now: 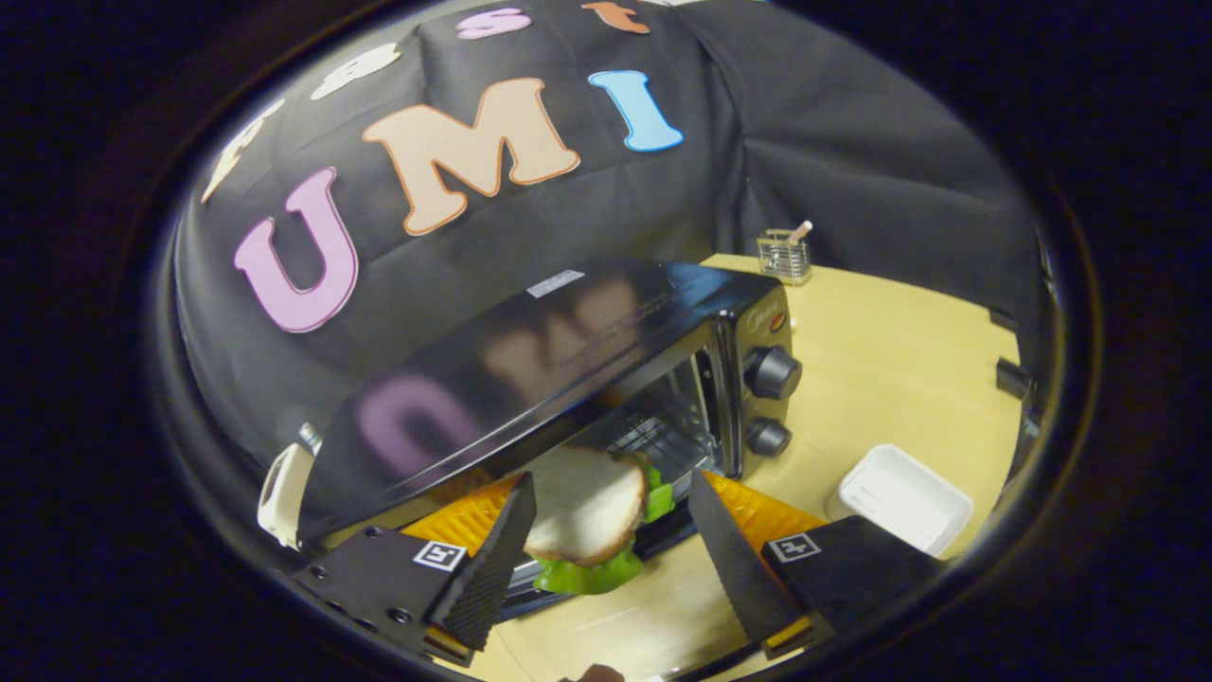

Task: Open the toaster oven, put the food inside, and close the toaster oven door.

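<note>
Sandwich (582,507) between wide-apart gripper (606,549) fingers, ungripped, at open toaster oven (568,379); white tray (904,497) near.

Black cloth wall (852,142), wooden table (890,379)

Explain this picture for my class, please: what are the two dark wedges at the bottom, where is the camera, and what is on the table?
The camera rides on a hand-held gripper that a person carries; it looks forward along the tool's two ridged black fingers, the wedges you see. The fingers stand apart, open, with a sandwich of white bread and green lettuce between them; neither finger visibly presses it. Just beyond is a black toaster oven with two knobs, its door down and the wire rack inside showing. The sandwich sits at the oven's mouth. On the wooden table also lie a white tray beside the oven and a small wire holder behind it.
</note>
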Demonstrator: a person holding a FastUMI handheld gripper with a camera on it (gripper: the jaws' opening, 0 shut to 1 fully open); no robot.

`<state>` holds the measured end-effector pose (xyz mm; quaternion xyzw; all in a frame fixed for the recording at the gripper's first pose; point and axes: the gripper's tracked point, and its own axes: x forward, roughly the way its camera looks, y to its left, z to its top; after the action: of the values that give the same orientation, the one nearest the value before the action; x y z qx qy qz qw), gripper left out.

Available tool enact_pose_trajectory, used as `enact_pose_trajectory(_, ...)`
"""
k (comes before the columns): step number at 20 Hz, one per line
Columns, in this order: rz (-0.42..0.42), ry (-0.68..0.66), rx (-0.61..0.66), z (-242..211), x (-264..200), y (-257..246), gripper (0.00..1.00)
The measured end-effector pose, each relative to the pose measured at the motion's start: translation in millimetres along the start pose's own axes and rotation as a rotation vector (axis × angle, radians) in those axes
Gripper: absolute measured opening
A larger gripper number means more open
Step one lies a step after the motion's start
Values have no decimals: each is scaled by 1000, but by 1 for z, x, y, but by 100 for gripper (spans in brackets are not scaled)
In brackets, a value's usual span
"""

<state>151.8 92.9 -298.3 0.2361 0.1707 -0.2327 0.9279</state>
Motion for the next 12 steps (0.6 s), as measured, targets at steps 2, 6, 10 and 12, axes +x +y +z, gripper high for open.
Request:
enact_pose_trajectory(2, -16, 9, -67, 2, -7, 0, 99)
enact_pose_trajectory(6, -60, 11, -225, 10, -30, 1, 100)
enact_pose_trajectory(10, -92, 1, -421, 29, -64, -1, 100)
enact_pose_trajectory(12, -92, -49, -496, 51, -79, 3, 100)
